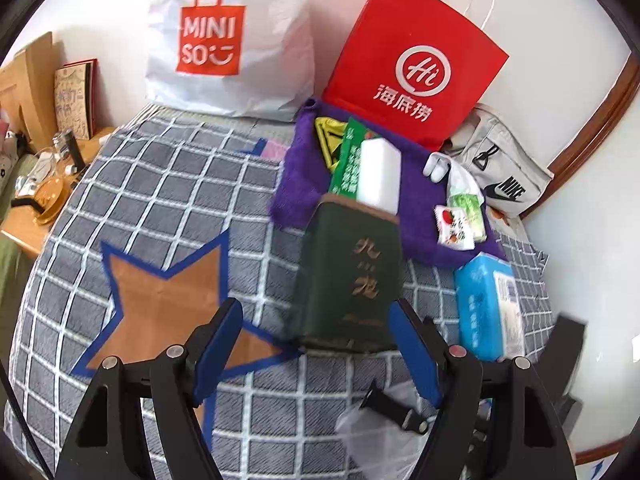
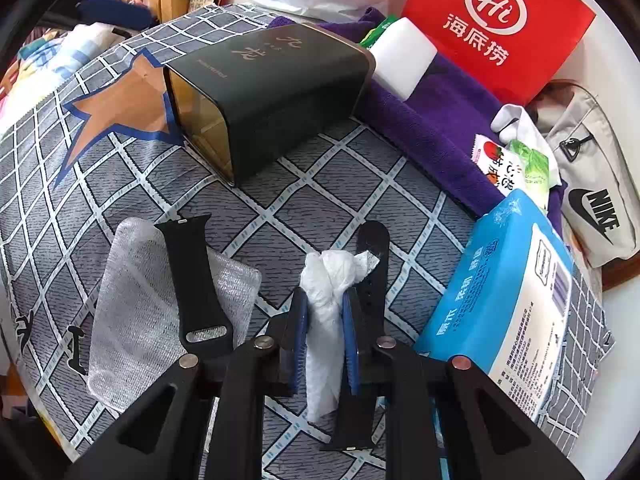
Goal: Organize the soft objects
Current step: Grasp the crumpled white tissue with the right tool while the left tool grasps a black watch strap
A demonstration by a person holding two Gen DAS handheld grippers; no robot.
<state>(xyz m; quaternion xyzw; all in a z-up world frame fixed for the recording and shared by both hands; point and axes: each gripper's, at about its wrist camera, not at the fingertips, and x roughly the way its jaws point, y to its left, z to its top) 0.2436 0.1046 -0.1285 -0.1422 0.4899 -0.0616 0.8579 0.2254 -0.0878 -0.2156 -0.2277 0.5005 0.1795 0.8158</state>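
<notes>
Gripping a crumpled white plastic wad (image 2: 326, 304), the right claw (image 2: 325, 322) has its blue pads nearly closed on it, just above the bed's grey checked bedspread (image 2: 304, 196).

Left claw (image 1: 316, 328): spread wide, holding nothing; dark green box (image 1: 348, 276) lies directly ahead, between the fingertips, contact uncertain.

Surface: bedspread with an orange star patch (image 1: 164, 300) ahead-left of the left claw; white wall behind.

Beside the right claw:
- black watch strap (image 2: 196, 276), left, lying on a bubble-wrap pouch (image 2: 140, 320);
- second black strap (image 2: 372, 276), touching the right finger, partly beneath the wad;
- blue tissue pack (image 2: 508, 292), right.

Farther ahead:
- purple towel (image 2: 436, 128) carrying a white foam block (image 2: 404, 58), a green packet (image 1: 348, 156) and snack sachets (image 2: 500, 164);
- red paper bag (image 1: 416, 60) and white Miniso bag (image 1: 224, 36) against the wall;
- grey Nike pouch (image 2: 592, 184), far right.

A cluttered wooden desk (image 1: 24, 236) stands far left of the left claw.
</notes>
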